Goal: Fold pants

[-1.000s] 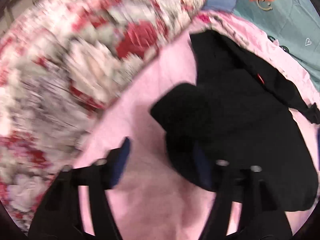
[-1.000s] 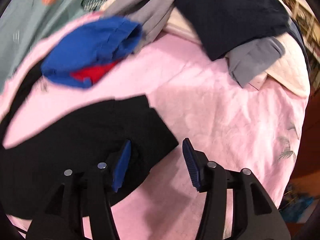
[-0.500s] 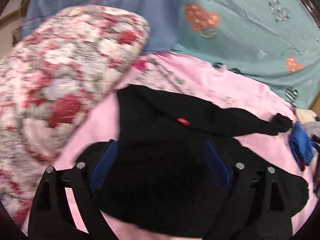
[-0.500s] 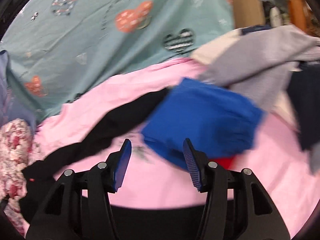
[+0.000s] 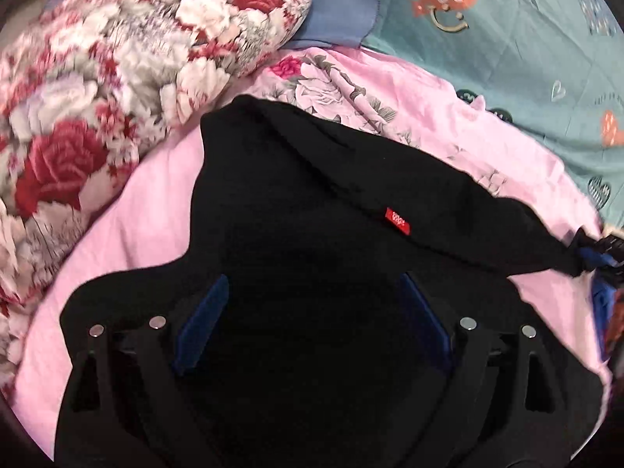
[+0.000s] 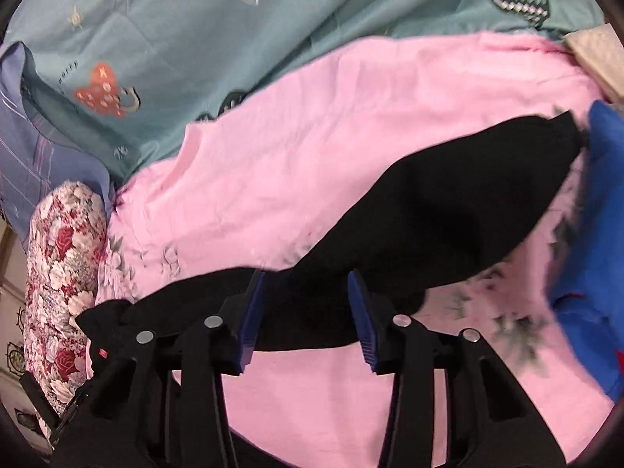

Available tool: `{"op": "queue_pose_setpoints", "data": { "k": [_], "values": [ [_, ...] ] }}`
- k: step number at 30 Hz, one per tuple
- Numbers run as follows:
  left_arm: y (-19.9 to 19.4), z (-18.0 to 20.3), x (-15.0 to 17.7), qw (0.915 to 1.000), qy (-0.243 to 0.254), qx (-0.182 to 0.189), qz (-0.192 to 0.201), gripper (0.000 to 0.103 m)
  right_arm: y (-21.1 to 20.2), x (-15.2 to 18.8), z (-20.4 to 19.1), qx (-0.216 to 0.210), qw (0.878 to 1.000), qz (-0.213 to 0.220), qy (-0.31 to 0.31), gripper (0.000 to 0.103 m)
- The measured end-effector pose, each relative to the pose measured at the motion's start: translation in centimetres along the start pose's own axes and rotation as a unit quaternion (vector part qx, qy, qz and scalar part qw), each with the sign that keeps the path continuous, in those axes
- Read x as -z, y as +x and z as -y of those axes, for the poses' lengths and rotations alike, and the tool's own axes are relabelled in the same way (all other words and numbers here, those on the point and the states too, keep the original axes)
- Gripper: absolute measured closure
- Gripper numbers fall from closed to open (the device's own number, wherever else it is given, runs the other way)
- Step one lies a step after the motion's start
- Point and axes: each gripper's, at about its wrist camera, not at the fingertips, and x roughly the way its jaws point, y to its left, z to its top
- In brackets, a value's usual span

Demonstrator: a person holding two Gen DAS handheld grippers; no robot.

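1. Now, from the left wrist view, the left gripper (image 5: 312, 323) stands wide open above the black pants (image 5: 312, 210), which lie on the pink sheet (image 5: 148, 210) beside the flowered pillow (image 5: 117, 58).
2. From the right wrist view, the right gripper (image 6: 306, 312) is closing, its fingers on either side of a pants leg, not yet pressing it; a blue garment (image 6: 589, 234) lies beside the pants.

A pink sheet (image 5: 148, 210) spreads under my view, printed with grey-pink flowers near its far edge. A floral pillow (image 5: 117, 78) lies on its left. Behind both I see a teal cloth (image 6: 202, 39) with hearts and a blue striped cloth (image 6: 35, 148). A blue garment (image 6: 596, 234) sits at the right.
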Motion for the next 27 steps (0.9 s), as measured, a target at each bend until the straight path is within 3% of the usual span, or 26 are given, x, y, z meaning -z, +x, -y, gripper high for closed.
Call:
{"op": "queue_pose_setpoints", "data": {
  "k": [2, 5, 6, 8, 10, 13, 14, 16, 17, 20, 22, 24, 26, 27],
  "values": [
    [0.0, 0.5, 0.2, 0.9999, 0.011, -0.01, 0.005, 0.013, 0.7, 0.0, -0.9, 0.012, 1.0, -0.009, -0.017, 0.073],
    [0.4, 1.4, 0.7, 0.9989, 0.038, -0.027, -0.001, 0.013, 3.0, -0.5, -0.8, 0.034, 0.998, -0.057, 0.002, 0.081],
    [0.4, 1.5, 0.8, 0.9987, 0.04, -0.03, -0.001, 0.013, 3.4, -0.7, -0.6, 0.043, 0.997, -0.067, 0.012, 0.096],
    [0.5, 1.7, 0.8, 0.9986, 0.041, -0.033, -0.001, 0.013, 3.0, -1.4, -0.3, 0.013, 0.997, -0.069, 0.042, 0.1],
    [0.4, 1.6, 0.8, 0.9989, 0.037, -0.028, -0.002, 0.013, 0.9, -3.5, 0.1, -0.073, 0.993, -0.03, 0.093, 0.101],
    [0.3, 1.6, 0.7, 0.9992, 0.033, -0.023, -0.001, 0.013, -0.3, -6.5, 1.0, -0.133, 0.976, 0.036, 0.167, 0.101],
    [0.3, 1.6, 0.8, 0.9991, 0.034, -0.025, 0.0, 0.013, 0.0, -7.6, 0.7, -0.118, 0.978, 0.053, 0.165, 0.101],
    [0.3, 1.4, 0.8, 0.999, 0.034, -0.03, 0.002, 0.013, 1.1, -8.9, -0.2, -0.045, 0.986, 0.064, 0.148, 0.101],
    [0.3, 1.4, 0.7, 0.9992, 0.031, -0.027, 0.003, 0.013, 1.7, -9.2, -0.5, 0.008, 0.988, 0.077, 0.137, 0.095],
    [0.0, 1.2, 0.6, 0.9994, 0.027, -0.023, 0.005, 0.013, 3.2, -9.3, -1.7, 0.117, 0.989, 0.067, 0.065, 0.044],
    [-0.3, 1.1, 0.5, 0.9996, 0.02, -0.019, 0.007, 0.013, 2.3, -8.5, -1.8, 0.133, 0.987, 0.075, 0.048, 0.045],
    [-0.6, 0.8, 0.4, 0.9998, 0.011, -0.013, 0.007, 0.013, 0.2, -7.2, -2.6, 0.091, 0.991, 0.092, 0.032, 0.045],
    [-0.7, 0.6, 0.3, 0.9999, 0.007, -0.008, 0.005, 0.013, -1.3, -5.4, -3.9, 0.043, 0.997, 0.067, -0.005, 0.045],
    [-0.7, 0.5, 0.2, 0.9999, 0.004, -0.008, 0.006, 0.013, -1.5, -4.5, -4.6, 0.042, 0.997, 0.058, -0.022, 0.045]
  ]
}}
